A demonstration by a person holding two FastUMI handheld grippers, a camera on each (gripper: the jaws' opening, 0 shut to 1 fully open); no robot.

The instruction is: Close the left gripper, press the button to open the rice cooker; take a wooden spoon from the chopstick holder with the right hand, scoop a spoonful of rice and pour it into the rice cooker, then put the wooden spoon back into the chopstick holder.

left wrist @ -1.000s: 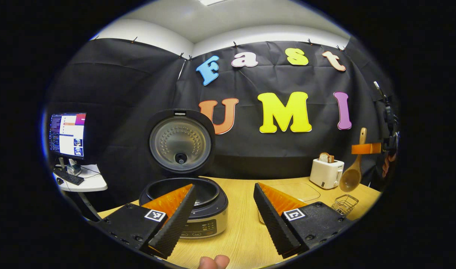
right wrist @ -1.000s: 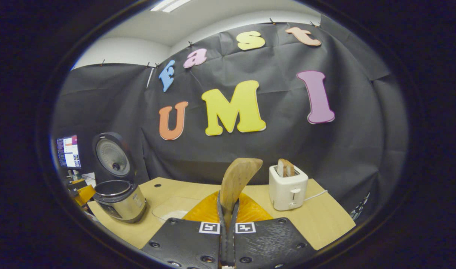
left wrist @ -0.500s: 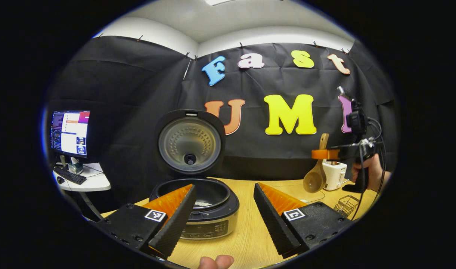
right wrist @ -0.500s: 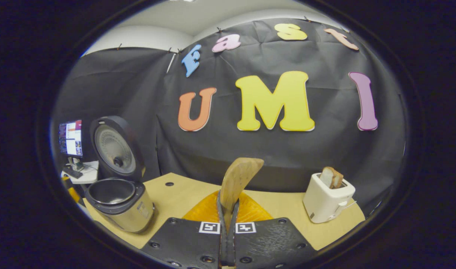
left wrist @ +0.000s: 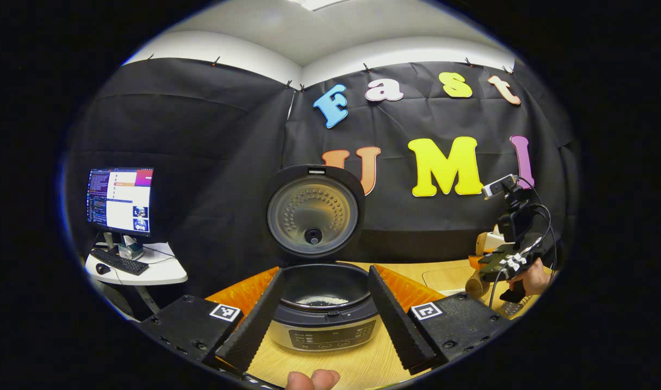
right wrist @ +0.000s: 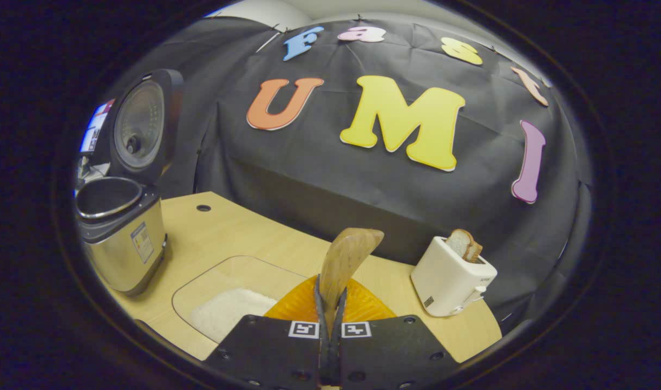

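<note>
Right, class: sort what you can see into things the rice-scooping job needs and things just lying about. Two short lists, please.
Belongs to the job:
rice cooker, lid up
wooden spoon, clamped in the right hand-held gripper
tray of rice
left hand-held gripper, open

Just lying about:
toaster with bread
monitor
keyboard

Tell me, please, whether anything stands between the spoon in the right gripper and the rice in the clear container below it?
Nothing visible does. The right gripper is shut on the wooden spoon, and the rice lies uncovered in the clear container just left of it.
</note>
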